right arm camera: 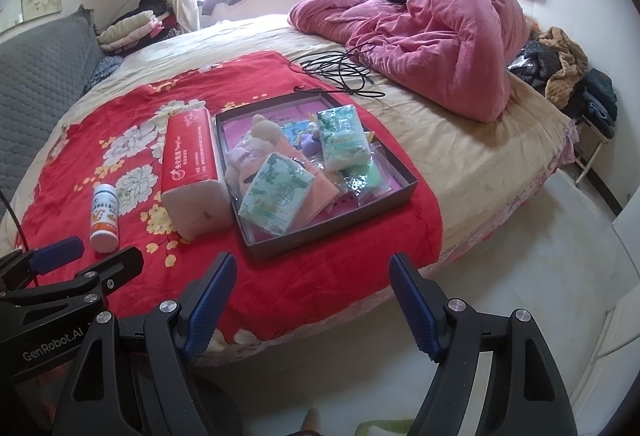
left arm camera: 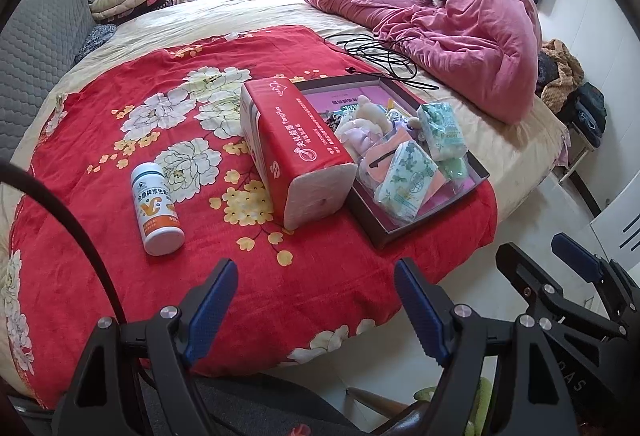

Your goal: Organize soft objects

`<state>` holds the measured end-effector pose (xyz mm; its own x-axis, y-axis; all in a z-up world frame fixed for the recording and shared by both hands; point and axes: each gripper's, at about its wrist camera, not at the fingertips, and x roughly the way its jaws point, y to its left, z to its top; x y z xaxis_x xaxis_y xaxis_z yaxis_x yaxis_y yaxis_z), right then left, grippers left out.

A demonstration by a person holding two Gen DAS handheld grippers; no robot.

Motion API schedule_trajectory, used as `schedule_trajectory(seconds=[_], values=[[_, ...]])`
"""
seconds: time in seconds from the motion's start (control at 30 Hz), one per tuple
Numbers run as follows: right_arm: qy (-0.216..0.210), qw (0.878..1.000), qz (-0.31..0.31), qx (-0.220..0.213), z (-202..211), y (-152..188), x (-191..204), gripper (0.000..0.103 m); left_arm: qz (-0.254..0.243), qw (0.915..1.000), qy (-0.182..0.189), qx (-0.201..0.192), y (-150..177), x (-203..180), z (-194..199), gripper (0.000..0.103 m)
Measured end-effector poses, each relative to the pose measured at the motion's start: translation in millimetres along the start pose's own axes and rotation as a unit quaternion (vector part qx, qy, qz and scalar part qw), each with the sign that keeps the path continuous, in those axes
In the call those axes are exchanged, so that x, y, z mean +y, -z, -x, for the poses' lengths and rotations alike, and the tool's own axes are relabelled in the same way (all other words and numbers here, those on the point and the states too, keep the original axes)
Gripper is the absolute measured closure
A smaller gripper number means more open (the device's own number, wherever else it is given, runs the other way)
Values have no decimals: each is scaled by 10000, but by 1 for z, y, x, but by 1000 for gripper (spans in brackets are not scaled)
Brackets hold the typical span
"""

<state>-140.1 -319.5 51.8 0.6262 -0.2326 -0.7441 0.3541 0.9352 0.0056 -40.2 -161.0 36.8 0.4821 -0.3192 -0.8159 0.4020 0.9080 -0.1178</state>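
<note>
So on the bed (right arm camera: 460, 163) there's a blanket (right arm camera: 320, 276) spread over the near end. A shallow box (right arm camera: 396, 195) sits on it, packed with two tissue packs (right arm camera: 276, 201), a plush toy (right arm camera: 264, 129) behind them and some bagged bits. A big tissue pack (right arm camera: 192, 171) lies right against the box's left side, and a bottle (right arm camera: 105, 220) lies further left, well apart. Behind the box there's a cable (right arm camera: 340, 69), then a heaped quilt (right arm camera: 440, 35) at the back right. Both grippers hang in front of the bed edge, left gripper (left arm camera: 316, 306) beside right gripper (right arm camera: 312, 300).
</note>
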Motion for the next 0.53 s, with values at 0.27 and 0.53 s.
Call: schedule_trajectory(seconds=[0.27,0.53], values=[[45,10000,-32,12,-1,1,-2,24,22,10000,-37,1,0,2,-2,23],[59,10000,-39,30,0,2,-3,24,32,10000,-71,9,1,2,-3,23]])
